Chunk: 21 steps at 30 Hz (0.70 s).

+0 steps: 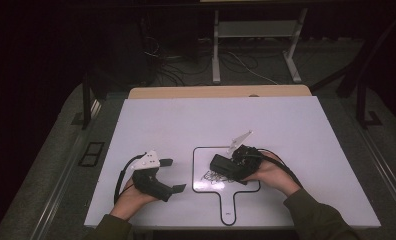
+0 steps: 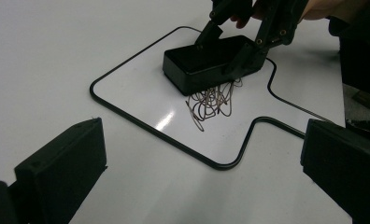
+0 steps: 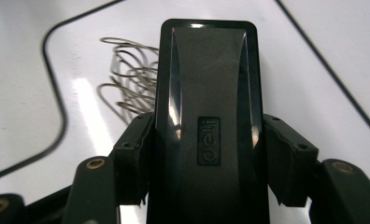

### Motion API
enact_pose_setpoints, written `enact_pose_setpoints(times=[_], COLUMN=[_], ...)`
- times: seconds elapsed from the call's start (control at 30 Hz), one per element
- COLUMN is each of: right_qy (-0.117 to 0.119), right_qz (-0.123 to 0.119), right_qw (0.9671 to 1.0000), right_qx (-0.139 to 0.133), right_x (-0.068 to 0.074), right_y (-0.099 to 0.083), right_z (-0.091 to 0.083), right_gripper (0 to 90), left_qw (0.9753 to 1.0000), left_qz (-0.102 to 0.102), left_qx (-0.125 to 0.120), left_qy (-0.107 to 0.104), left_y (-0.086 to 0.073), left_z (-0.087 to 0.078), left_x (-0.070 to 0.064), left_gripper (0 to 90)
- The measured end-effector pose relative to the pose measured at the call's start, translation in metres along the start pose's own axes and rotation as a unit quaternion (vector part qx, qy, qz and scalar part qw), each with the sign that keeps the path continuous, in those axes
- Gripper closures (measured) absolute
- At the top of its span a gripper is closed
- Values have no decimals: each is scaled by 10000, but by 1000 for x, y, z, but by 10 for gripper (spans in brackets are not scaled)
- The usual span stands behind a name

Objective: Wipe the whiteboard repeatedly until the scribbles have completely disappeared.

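A black rectangular box (image 1: 220, 164) with a "deli" mark on its top (image 3: 206, 116) is inside the black outlined paddle shape (image 1: 193, 170) on the white board. My right gripper (image 1: 226, 169) is shut on the box, one jaw on each long side (image 3: 206, 158). A tangle of thin metal clips (image 2: 213, 100) spreads out from under the box's near edge (image 3: 131, 88); the box hides part of it. My left gripper (image 1: 172, 175) rests on the board left of the outline, open and holding nothing (image 2: 202, 172), pointing at the box (image 2: 206, 63).
The white board (image 1: 151, 125) covers the table, with a wooden edge (image 1: 216, 92) at the back. The outline's handle (image 1: 228, 207) runs toward the front edge. Dark floor, cables and desk legs (image 1: 216, 50) lie beyond.
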State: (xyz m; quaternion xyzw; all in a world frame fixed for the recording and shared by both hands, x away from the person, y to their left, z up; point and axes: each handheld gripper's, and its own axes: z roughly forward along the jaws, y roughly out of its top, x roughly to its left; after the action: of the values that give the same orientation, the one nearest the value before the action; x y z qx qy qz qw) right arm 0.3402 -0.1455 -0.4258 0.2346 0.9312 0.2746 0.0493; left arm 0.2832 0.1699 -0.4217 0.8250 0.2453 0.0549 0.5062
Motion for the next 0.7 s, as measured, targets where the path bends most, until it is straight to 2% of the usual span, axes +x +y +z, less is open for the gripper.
enact_pose_setpoints(times=[0.07, 0.4, 0.57, 0.7], right_qy=[48, 254, 297, 252], right_qz=[-175, -457, -456, -365], right_qw=[9998, 9986, 9985, 9990], right_qx=[23, 50, 59, 65], right_x=[2, 22, 26, 20], right_y=[1, 8, 9, 7], right_z=[1, 5, 5, 4], right_gripper=[388, 388, 388, 388], left_qw=[10000, 10000, 10000, 10000], left_qz=[2, 21, 7, 18], left_qx=[2, 2, -9, -7], left_qy=[-4, -11, -8, -8], left_y=[0, 0, 0, 0], left_z=[0, 0, 0, 0], left_x=[0, 0, 0, -1], left_gripper=[0, 0, 0, 0])
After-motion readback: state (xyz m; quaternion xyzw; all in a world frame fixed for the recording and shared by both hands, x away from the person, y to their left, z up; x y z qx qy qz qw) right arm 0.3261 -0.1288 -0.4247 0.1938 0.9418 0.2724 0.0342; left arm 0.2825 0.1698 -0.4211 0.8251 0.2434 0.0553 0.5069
